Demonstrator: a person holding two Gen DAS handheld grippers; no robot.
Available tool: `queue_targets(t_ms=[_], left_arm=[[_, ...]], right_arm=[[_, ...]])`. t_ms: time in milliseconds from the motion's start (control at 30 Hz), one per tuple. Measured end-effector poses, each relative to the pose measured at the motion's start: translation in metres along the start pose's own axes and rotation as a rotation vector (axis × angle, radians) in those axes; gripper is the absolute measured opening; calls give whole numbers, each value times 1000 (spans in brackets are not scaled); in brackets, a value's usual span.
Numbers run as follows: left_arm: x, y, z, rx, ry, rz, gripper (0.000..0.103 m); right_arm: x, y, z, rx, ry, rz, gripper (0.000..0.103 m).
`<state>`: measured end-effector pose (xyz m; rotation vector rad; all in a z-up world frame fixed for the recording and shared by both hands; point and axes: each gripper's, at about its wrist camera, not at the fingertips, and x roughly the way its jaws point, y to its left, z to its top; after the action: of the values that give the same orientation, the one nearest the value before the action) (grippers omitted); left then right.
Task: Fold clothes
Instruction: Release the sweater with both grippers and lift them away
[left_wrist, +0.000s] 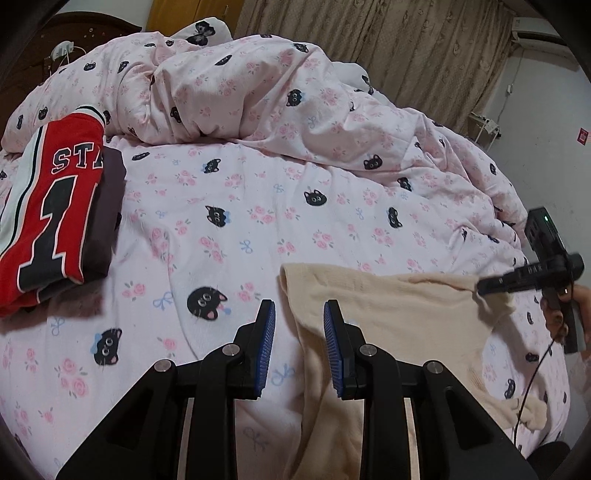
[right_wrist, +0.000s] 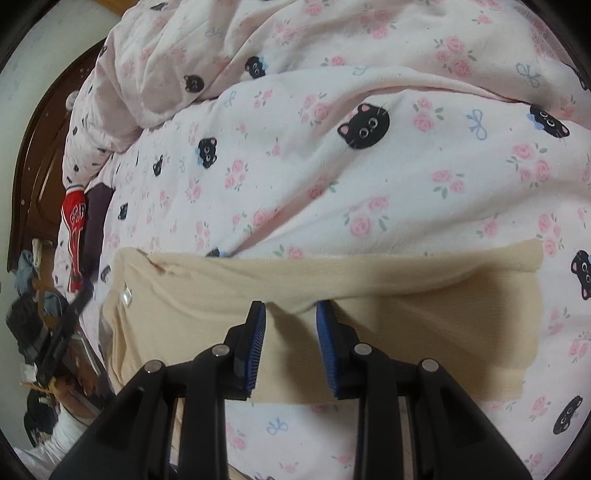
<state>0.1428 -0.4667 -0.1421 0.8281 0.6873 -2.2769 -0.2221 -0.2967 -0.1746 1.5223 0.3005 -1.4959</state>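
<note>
With the cream top (left_wrist: 388, 306) lying flat at the bed's (left_wrist: 229, 206) six o'clock edge and both the left hand-held gripper (left_wrist: 299, 317) and right hand-held gripper (right_wrist: 290, 314) spread and empty, pinch matching corners before folding evenly.

Both wrist views downward, bed (left_wrist: 258, 206) shared

Bed under pink cat-and-rose print sheet (left_wrist: 258, 229), rumpled matching duvet (left_wrist: 240, 92) heaped behind, dark wooden headboard (left_wrist: 33, 55), beige patterned curtains (left_wrist: 406, 48), white wall (left_wrist: 546, 122), wall-mounted air conditioner (left_wrist: 535, 37), dim indoor light
</note>
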Motion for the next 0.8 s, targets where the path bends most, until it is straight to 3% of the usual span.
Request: queue_targets(t_ms=[100, 233, 400, 700, 733, 800], left_arm=[[4, -6, -11, 27, 20, 0, 23], [14, -14, -23, 60, 63, -7, 23], [30, -11, -38, 71, 105, -9, 24], [31, -2, -47, 21, 73, -58, 25], [30, -1, -47, 19, 71, -63, 25], [30, 1, -46, 14, 68, -69, 25]], right_arm=[[2, -8, 4, 41, 9, 11, 30], [7, -10, 14, 69, 29, -7, 2], [-6, -10, 36, 101, -11, -12, 2], [1, -28, 67, 137, -36, -59, 7], [-8, -31, 67, 137, -59, -53, 10], [-29, -39, 65, 139, -106, -35, 25]])
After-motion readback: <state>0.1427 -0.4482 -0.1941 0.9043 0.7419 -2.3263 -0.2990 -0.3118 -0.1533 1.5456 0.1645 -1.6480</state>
